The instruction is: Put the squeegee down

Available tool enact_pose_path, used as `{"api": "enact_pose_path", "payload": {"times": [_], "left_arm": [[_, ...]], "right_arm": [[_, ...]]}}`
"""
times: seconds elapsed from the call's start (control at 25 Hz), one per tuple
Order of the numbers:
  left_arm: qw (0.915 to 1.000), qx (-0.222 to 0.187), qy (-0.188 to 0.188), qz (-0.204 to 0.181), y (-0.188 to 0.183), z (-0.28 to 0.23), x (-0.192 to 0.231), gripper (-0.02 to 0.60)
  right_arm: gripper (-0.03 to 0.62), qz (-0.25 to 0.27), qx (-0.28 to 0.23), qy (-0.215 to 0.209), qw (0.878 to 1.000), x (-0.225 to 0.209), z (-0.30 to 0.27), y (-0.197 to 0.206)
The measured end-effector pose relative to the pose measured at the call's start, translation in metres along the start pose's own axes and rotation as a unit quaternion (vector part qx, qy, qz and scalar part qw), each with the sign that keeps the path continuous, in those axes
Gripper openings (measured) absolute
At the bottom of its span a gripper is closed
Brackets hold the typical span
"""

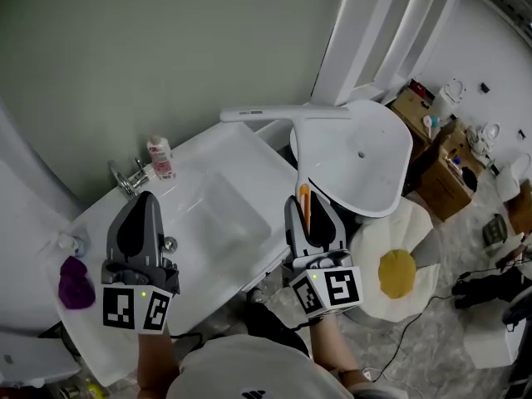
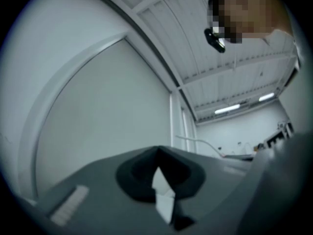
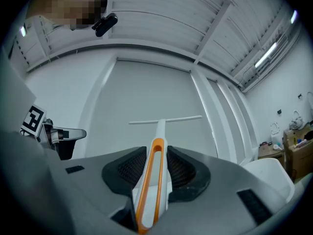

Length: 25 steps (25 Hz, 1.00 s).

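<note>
My right fingers (image 3: 182,169) clenched the squeegee (image 3: 157,131) at lower centre by its smooth white, orange-rimmed handle. Its long axis pointed up-frame, with the thin straight blade crosswise above. My left fingers (image 2: 137,173) were pressed together, empty.

A white sink (image 1: 224,206) carries a faucet (image 1: 126,179), a small bottle (image 1: 160,158) and what may be a purple cloth (image 1: 76,283).

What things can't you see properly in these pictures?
- Head view: print on the bottle is too small to read.
- Head view: the purple lump is too blurry to name.
- Right gripper view: the handle end of the squeegee is hidden inside the right gripper.
- Gripper views: the sink is out of frame.
</note>
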<state>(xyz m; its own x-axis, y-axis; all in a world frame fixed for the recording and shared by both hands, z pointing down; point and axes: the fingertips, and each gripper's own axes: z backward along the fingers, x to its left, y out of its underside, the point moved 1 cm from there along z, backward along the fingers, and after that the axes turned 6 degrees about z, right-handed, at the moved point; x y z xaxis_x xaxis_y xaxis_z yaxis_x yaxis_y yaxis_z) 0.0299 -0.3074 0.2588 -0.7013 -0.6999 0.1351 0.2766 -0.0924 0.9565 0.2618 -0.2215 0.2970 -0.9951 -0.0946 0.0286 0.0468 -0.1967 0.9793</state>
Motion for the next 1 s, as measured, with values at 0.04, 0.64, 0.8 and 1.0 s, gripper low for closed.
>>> {"api": "enact_pose_path", "payload": {"times": [0.04,0.64,0.8,1.0], "left_arm": [[1.0000,0.001,-0.005,0.000,0.002,-0.007,0.000,0.008],[0.9956,0.021,-0.090,-0.013,0.039,-0.056,0.010,0.008],[0.9936,0.020,-0.110,-0.013,0.045,-0.061,0.014,0.008],[0.9907,0.019,-0.134,-0.013,0.052,-0.065,0.023,0.008]], "right_arm": [[0.132,-0.006,0.005,-0.008,1.000,-0.006,-0.011,0.005],[0.132,-0.051,0.152,-0.110,0.981,-0.049,-0.116,0.140],[0.132,-0.048,0.185,-0.138,0.972,-0.047,-0.135,0.173],[0.132,-0.045,0.228,-0.168,0.958,-0.041,-0.157,0.215]]}}
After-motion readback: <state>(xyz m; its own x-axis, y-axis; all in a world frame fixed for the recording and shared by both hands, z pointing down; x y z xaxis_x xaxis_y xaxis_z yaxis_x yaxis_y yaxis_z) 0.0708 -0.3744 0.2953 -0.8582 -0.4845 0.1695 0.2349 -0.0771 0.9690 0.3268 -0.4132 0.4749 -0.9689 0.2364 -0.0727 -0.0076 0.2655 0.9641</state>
